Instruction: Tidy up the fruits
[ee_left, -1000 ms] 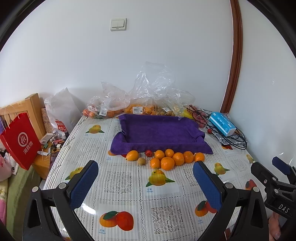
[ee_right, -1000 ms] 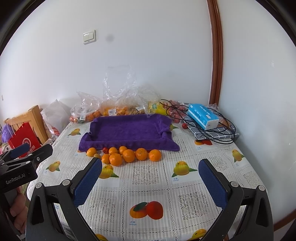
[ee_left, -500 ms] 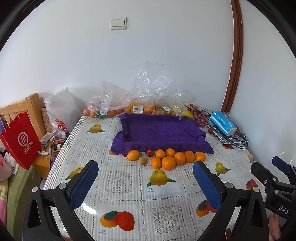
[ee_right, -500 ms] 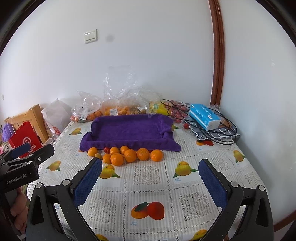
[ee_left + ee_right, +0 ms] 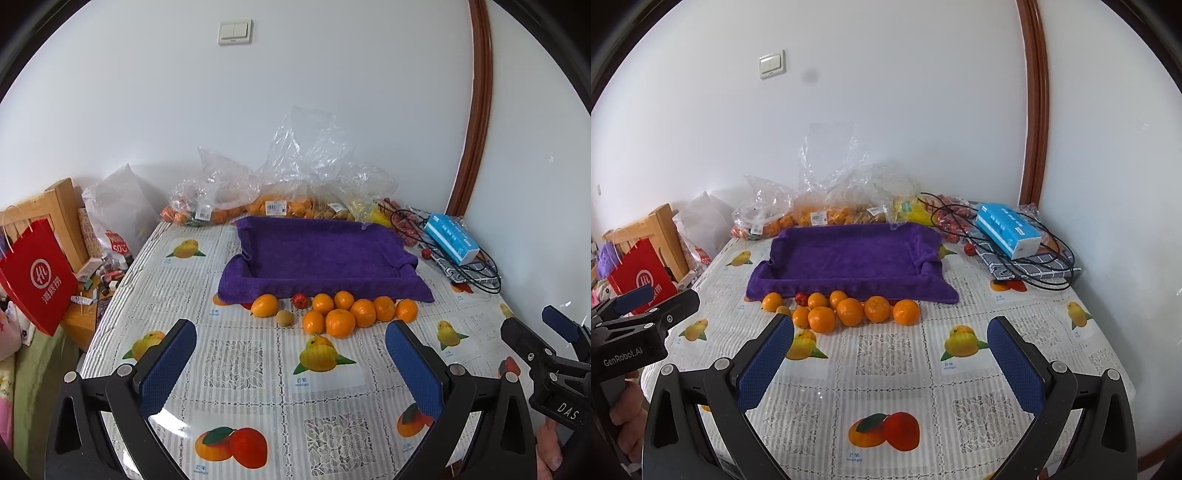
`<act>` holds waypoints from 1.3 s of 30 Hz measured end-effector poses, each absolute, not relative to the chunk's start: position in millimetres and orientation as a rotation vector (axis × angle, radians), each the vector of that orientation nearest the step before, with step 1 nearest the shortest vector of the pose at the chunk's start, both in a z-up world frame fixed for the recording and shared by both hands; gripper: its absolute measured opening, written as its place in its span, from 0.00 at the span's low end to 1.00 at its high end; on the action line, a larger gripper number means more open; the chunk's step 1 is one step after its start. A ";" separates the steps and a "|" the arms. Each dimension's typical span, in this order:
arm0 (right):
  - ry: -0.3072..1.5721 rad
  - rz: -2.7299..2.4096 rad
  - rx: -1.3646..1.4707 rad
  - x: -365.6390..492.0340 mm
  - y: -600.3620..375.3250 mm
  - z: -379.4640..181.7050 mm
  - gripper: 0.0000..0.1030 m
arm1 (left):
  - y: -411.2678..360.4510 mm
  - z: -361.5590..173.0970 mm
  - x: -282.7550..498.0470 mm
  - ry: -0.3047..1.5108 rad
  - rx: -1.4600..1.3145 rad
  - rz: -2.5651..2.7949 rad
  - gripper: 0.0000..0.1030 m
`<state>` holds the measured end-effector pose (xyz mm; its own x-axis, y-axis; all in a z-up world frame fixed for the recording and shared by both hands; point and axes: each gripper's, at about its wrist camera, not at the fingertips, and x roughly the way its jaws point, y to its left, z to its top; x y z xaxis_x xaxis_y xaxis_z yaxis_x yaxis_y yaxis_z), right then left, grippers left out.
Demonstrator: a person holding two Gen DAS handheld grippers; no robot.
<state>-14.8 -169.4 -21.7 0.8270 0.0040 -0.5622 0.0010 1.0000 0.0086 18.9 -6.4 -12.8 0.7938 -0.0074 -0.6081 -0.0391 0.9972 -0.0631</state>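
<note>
Both hand-held grippers, left (image 5: 288,363) and right (image 5: 890,360), hover spread and empty above the bench (image 5: 236,362); the oranges (image 5: 340,322) lie clustered just near of the purple towel-lined tray (image 5: 321,254), which holds nothing; sorting apparently not yet begun.

I see towel-lined tray (image 5: 325,254) mid counter (image 5: 240,362); fruit row (image 5: 340,314) just before it, bagged fruit (image 5: 273,206) behind, tissue box (image 5: 450,238) on cables (image 5: 476,273) right.
</note>
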 end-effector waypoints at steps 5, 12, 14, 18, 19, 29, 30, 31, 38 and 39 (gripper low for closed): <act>0.609 -0.019 0.015 1.5 -174.9 -29.8 1.00 | -5.9 -26.0 34.8 0.675 -0.047 0.005 1.00; 0.634 -0.073 -0.026 28.7 -178.9 -50.6 1.00 | 6.3 -51.5 62.6 0.720 -0.061 0.009 1.00; 0.661 -0.051 -0.014 40.2 -183.2 -63.8 1.00 | 10.1 -62.6 72.7 0.737 -0.067 0.003 0.99; 0.704 -0.043 0.019 58.4 -193.2 -91.3 1.00 | 15.2 -87.1 90.0 0.767 -0.045 0.002 0.99; 0.717 -0.023 0.035 63.0 -196.3 -98.6 1.00 | 16.6 -92.5 94.3 0.777 -0.046 0.003 0.99; 0.815 -0.015 0.069 112.5 -211.9 -143.7 0.78 | 31.3 -135.8 131.2 0.859 -0.088 0.001 0.96; 0.826 -0.012 0.062 116.7 -212.1 -146.5 0.72 | 33.0 -137.7 132.8 0.862 -0.093 0.000 0.96; 0.836 -0.005 0.057 121.8 -212.1 -150.0 0.68 | 34.6 -139.8 134.5 0.865 -0.098 -0.004 0.96; 0.853 0.045 0.037 148.3 -207.7 -165.0 0.53 | 43.5 -148.5 140.2 0.867 -0.119 -0.011 0.96; 0.856 0.046 0.033 151.3 -207.0 -166.7 0.50 | 44.9 -149.9 141.6 0.869 -0.122 -0.007 0.96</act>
<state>151.3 -207.0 -166.7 0.6546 0.0541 -0.7540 -0.0276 0.9985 0.0477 141.6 44.9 -149.9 0.6458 -0.0556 -0.7615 -0.0434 0.9931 -0.1094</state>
